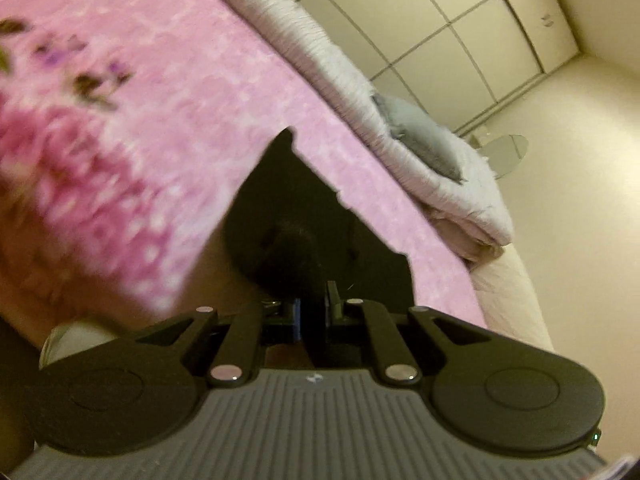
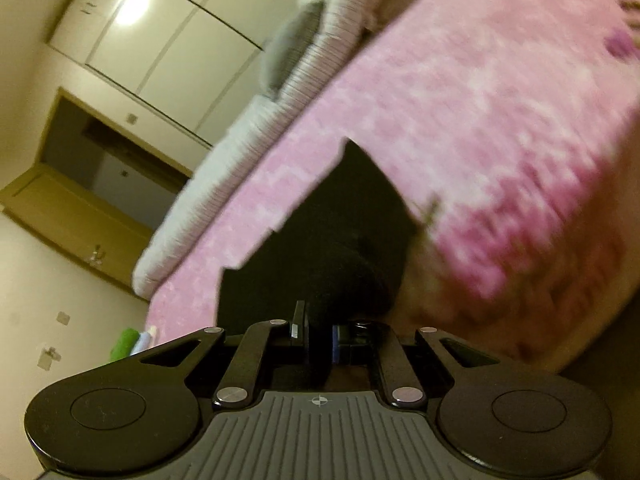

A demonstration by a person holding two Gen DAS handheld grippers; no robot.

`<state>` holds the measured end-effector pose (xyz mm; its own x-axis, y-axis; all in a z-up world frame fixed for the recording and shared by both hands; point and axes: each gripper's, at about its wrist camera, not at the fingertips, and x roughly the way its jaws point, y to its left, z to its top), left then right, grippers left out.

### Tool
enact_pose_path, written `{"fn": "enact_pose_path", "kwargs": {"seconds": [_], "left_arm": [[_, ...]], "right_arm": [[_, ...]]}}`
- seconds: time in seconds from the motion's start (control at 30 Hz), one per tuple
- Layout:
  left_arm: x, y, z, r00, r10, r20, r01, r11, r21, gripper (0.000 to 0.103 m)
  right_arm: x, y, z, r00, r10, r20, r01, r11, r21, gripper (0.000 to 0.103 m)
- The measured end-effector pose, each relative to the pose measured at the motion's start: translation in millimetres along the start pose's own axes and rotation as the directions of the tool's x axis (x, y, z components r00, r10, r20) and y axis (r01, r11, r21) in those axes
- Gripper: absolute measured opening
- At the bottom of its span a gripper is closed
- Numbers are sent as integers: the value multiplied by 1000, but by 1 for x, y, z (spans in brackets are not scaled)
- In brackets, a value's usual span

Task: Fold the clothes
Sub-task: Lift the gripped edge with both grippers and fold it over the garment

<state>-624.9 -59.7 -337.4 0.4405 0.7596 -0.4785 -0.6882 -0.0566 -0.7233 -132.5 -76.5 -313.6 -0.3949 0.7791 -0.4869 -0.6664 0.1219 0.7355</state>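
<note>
A black garment (image 1: 304,216) hangs from my left gripper (image 1: 314,304), which is shut on its bunched edge. The same black garment (image 2: 340,232) shows in the right wrist view, where my right gripper (image 2: 318,330) is shut on another bunched part. Both grippers hold the cloth up over a bed with a pink flowered blanket (image 1: 160,92), also seen in the right wrist view (image 2: 460,92). The rest of the garment is hidden by its own dark folds. Both views are tilted and blurred.
A folded white quilt (image 1: 460,184) with a grey pillow (image 1: 424,136) lies along the bed's far side. White wardrobe doors (image 1: 440,28) stand behind. In the right wrist view a doorway (image 2: 108,164) and green and white items (image 2: 128,344) lie low left.
</note>
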Motion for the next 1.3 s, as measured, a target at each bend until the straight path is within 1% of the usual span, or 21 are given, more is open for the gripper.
{"fn": "enact_pose_path", "kwargs": {"seconds": [0.1,0.2,0.23,0.27,0.3,0.33,0.37,0.4,0.43,0.5,0.53,0.63,0.7,0.77,0.83,0.9,1.07,1.17,1.2,1.27,1.3], "left_arm": [[22,-19,39,999,-53,0,53,998,35,8],[57,-41,82,997,-81,19,79,994,74,11],[75,-47,98,996,-90,26,88,993,80,12],[92,-52,113,995,-97,33,94,992,85,16],[111,-54,127,994,-98,40,95,992,82,19],[132,-55,140,995,-95,42,92,994,67,22],[151,-54,153,995,-91,45,88,995,54,23],[168,-52,163,995,-82,49,79,996,48,24],[180,-48,169,997,-58,45,55,997,55,25],[205,-42,181,999,-11,38,8,998,70,30],[215,-38,185,999,13,32,-15,997,77,31],[234,-14,184,997,81,-17,-79,993,90,32],[245,2,179,991,125,-53,-120,988,97,32],[255,17,175,983,164,-85,-155,983,103,32],[263,25,172,979,173,-112,-162,982,101,32],[271,28,172,978,167,-122,-155,983,103,33],[285,33,175,978,166,-124,-154,983,101,34],[291,35,176,979,158,-129,-146,985,96,34],[292,36,177,980,153,-129,-141,985,95,34],[295,35,177,982,138,-125,-126,987,101,33],[295,35,176,984,131,-123,-118,987,109,33]], "right_arm": [[20,20,34,999,35,19,-35,999,-4,9],[58,35,74,997,58,54,-60,998,35,10],[73,38,87,996,61,66,-65,997,48,13],[87,42,101,995,65,79,-70,996,62,16],[102,45,114,993,68,92,-75,994,75,23],[116,49,127,992,70,105,-79,993,87,31],[131,49,138,990,56,127,-68,994,85,35],[146,50,150,988,43,150,-56,995,83,40],[160,50,159,986,20,164,-32,997,70,44],[176,45,169,986,-5,166,-1,999,36,46],[183,42,173,986,-19,164,16,1000,17,47],[202,22,174,988,-104,115,113,991,-78,48],[215,6,172,981,-180,71,189,972,-138,48],[229,-7,170,975,-220,28,221,956,-192,48],[241,-18,169,969,-248,-15,237,938,-254,48],[252,-23,171,969,-243,-36,220,925,-308,48],[290,-29,184,970,-235,-64,192,899,-394,48],[312,-32,188,972,-219,-88,165,896,-413,47],[317,-31,189,974,-200,-108,138,898,-418,47],[326,-30,188,976,-177,-129,106,897,-430,41],[330,-30,186,973,-182,-140,102,891,-443,29]]}}
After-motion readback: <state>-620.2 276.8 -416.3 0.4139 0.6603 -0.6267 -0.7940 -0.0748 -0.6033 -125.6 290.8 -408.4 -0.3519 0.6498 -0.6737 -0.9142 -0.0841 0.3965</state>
